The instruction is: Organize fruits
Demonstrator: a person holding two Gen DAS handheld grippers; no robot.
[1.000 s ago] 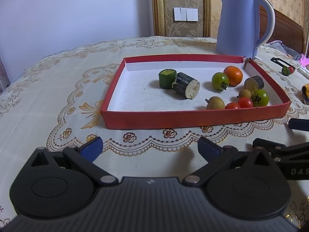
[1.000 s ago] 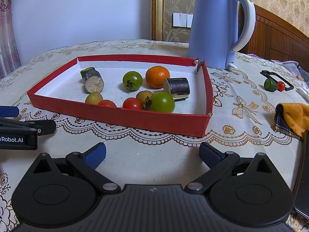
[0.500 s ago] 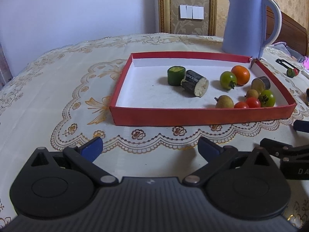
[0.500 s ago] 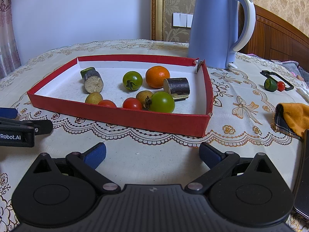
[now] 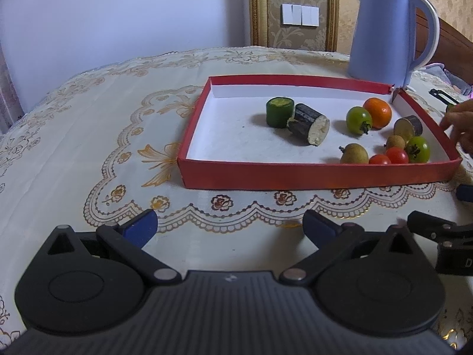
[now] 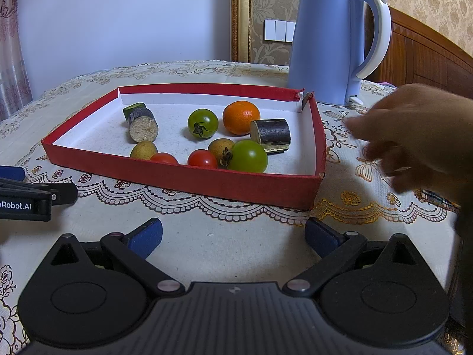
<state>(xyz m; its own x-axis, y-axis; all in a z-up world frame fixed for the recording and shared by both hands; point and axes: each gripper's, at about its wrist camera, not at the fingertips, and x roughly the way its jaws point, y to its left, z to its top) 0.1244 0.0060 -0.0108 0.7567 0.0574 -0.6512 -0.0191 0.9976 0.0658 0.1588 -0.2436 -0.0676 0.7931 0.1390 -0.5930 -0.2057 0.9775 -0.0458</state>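
The red tray (image 6: 183, 174) of fruit lies ahead of both grippers on the table (image 5: 88, 136). The left gripper (image 5: 230, 230) and right gripper (image 6: 233, 235) rest low with fingers spread apart, holding nothing. A bare hand (image 6: 414, 136) hovers blurred beside the tray's right wall, near the kettle (image 6: 331, 44).

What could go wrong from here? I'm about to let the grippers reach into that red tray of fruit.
A bare hand hovers by the red cardboard tray's right wall, where the open right gripper might strike it. The red cherry tomatoes, brown longan and green tomato sit crowded, so a grasp may nudge neighbours. The torn far corner could split if pushed.
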